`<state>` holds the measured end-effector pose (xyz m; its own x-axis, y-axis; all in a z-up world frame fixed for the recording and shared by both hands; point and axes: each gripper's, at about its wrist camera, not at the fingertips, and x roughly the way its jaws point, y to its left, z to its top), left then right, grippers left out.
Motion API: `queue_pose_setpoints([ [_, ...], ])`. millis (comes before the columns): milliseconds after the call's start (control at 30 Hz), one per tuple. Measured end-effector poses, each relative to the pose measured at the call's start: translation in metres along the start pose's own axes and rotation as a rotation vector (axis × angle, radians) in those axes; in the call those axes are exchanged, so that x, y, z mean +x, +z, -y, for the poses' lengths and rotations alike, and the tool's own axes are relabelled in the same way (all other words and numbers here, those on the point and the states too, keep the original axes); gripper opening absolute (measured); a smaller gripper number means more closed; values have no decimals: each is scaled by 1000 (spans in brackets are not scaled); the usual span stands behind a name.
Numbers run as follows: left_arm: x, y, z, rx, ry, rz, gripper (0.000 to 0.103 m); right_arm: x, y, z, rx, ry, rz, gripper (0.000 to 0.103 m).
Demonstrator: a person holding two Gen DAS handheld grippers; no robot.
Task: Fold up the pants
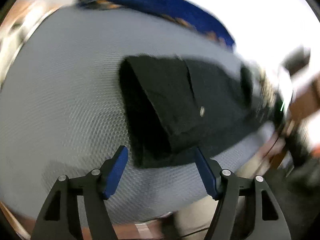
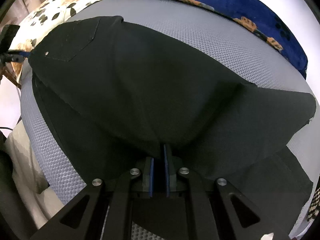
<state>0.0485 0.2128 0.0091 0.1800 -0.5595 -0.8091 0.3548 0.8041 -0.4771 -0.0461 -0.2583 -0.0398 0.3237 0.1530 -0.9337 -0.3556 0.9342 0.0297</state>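
Grey honeycomb-textured bedding (image 2: 230, 46) carries one pair of black pants (image 2: 140, 84), folded over itself, no readable label. Its right gripper (image 2: 159, 160) pinches a fold at six o'clock; the left gripper (image 1: 161, 160) hangs spread, empty, just short of the cloth. One blue paw-print blanket (image 2: 250, 6) lies at one o'clock, one floral pillow (image 2: 56, 8) at ten.

A grey honeycomb-textured worktop (image 2: 230, 46) fills the view, a blue blanket with orange patches (image 2: 230, 2) bunched along its far edge, a floral cushion (image 2: 54, 12) at the left, bright light glaring behind.
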Motion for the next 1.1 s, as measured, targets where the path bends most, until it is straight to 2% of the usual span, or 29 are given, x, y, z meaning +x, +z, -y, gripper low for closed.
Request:
queue_pose_setpoints([
  [100,-7,-12,-14,-295,-128,65,69,1,-2,1,7,4,8,8],
  [167,4,-23,-12,-409,-183,48,68,0,-2,1,2,3,8,8],
  [300,32,-35,-5,-539,-245,27,64,0,-2,-1,-9,-4,9,9],
  [433,55,-41,-15,-669,-253,41,60,0,-4,1,-4,1,21,9],
  [533,60,-37,-18,-717,-265,66,57,0,-5,1,-3,3,27,9],
  [633,54,-33,-22,-725,-265,85,52,-1,-5,2,5,9,30,9],
  [667,53,-31,-23,-727,-265,91,44,-1,-5,2,5,9,30,9],
  [700,52,-31,-25,-727,-258,102,31,-1,-5,2,5,8,30,9],
  [767,51,-25,-27,-688,-216,93,22,-2,-5,2,12,7,31,9],
  [867,48,-10,-16,-583,-139,50,19,-10,-7,2,32,15,41,9],
  [967,43,1,-5,-425,-68,-1,19,-25,-12,-5,27,27,48,9],
  [1100,52,4,-9,-356,-18,-80,19,-31,-27,-23,20,63,34,9],
])
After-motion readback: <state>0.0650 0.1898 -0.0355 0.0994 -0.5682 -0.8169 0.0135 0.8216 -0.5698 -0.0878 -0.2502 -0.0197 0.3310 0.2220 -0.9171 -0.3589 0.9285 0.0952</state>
